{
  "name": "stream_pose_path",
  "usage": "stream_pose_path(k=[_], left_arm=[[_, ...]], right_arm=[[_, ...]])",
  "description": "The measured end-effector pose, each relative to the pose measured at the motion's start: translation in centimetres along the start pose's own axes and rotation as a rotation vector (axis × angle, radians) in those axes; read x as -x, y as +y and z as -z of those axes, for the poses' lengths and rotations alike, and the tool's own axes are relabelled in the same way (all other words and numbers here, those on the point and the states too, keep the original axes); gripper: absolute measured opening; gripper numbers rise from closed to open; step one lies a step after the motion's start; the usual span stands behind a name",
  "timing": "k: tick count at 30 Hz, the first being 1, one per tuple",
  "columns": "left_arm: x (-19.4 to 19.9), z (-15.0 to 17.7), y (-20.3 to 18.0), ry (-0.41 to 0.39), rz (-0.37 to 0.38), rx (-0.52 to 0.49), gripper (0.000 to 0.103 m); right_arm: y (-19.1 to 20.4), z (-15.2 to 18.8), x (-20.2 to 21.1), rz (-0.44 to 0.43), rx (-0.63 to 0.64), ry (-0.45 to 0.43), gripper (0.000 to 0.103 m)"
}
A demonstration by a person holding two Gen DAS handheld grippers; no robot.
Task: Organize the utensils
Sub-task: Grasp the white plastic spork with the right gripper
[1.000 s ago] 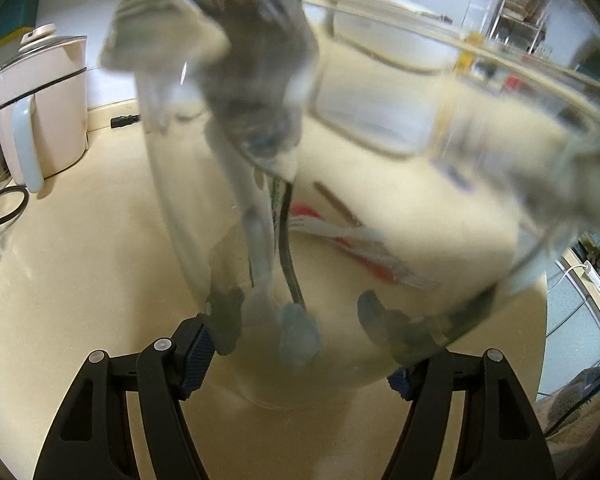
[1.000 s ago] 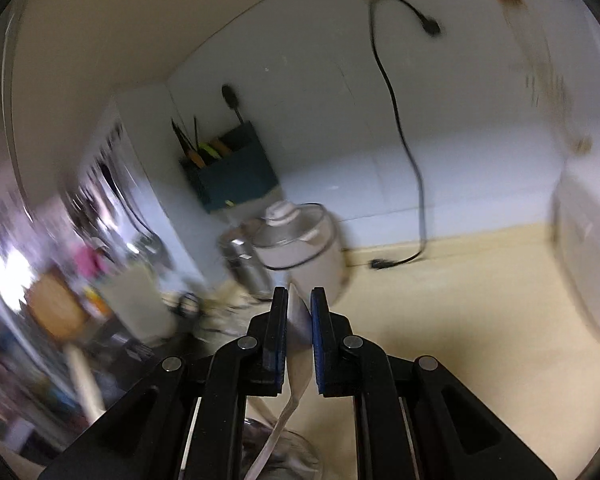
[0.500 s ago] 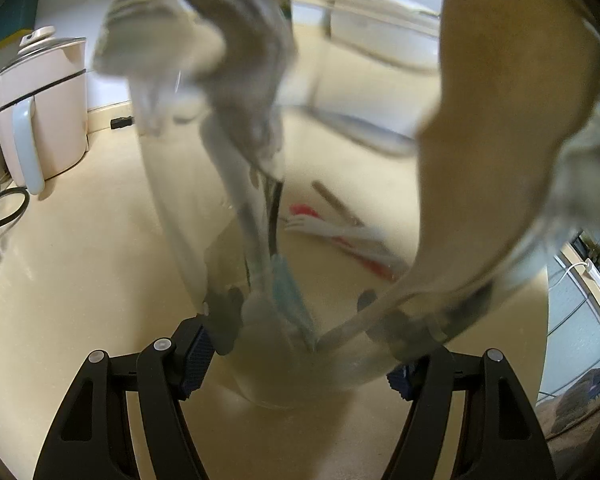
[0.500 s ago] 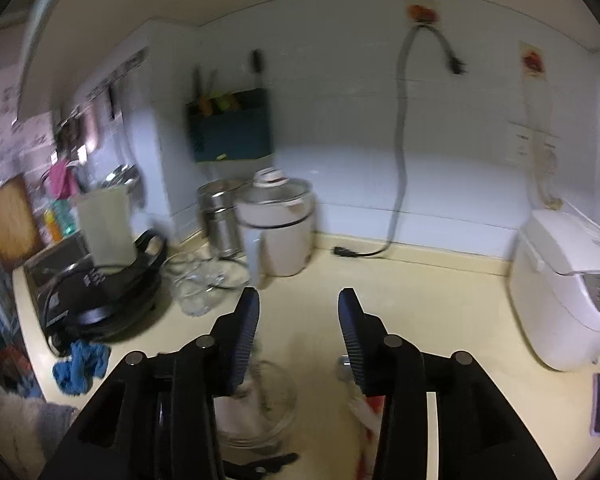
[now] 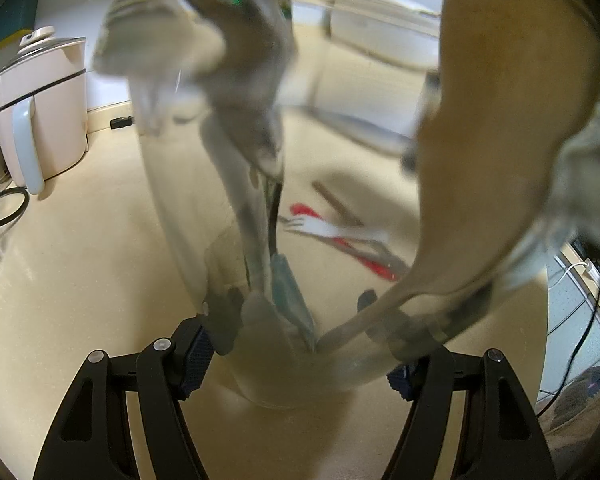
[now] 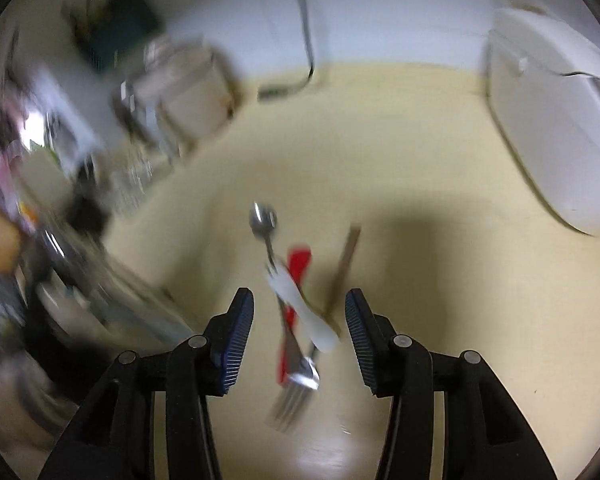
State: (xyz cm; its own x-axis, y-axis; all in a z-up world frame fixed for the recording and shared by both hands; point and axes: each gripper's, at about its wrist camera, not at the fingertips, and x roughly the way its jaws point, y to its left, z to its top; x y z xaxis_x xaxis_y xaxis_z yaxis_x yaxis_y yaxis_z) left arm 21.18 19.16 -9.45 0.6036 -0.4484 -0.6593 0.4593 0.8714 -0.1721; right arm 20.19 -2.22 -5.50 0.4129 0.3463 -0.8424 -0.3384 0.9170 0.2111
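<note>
Left wrist: left gripper point(image 5: 296, 364) clamps glass jar point(image 5: 204, 240) at its base; beige spoon point(image 5: 480, 168) and other utensils stand inside. Right wrist: right gripper point(image 6: 299, 322) spread wide, holding nothing, above utensil pile point(image 6: 296, 312) on cream counter point(image 6: 420, 152); frame blurred.

The right tongs point(image 6: 299, 336) stand wide apart above a blurred utensil pile point(image 6: 296, 312) on the tabletop point(image 6: 440, 280); beyond the pile's right stands a white cooker point(image 6: 556, 128).

Spoon point(image 5: 480, 184) now in glass point(image 5: 204, 240), right fingers point(image 6: 240, 320) apart.
</note>
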Motion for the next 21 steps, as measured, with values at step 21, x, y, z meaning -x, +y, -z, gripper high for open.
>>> stream_pose_path(k=[21], left_arm=[[0.0,0.0,0.0,0.000,0.000,0.001,0.075]], right_arm=[[4.4,-3.7,-10.6,-0.028,0.442,0.175,0.026]])
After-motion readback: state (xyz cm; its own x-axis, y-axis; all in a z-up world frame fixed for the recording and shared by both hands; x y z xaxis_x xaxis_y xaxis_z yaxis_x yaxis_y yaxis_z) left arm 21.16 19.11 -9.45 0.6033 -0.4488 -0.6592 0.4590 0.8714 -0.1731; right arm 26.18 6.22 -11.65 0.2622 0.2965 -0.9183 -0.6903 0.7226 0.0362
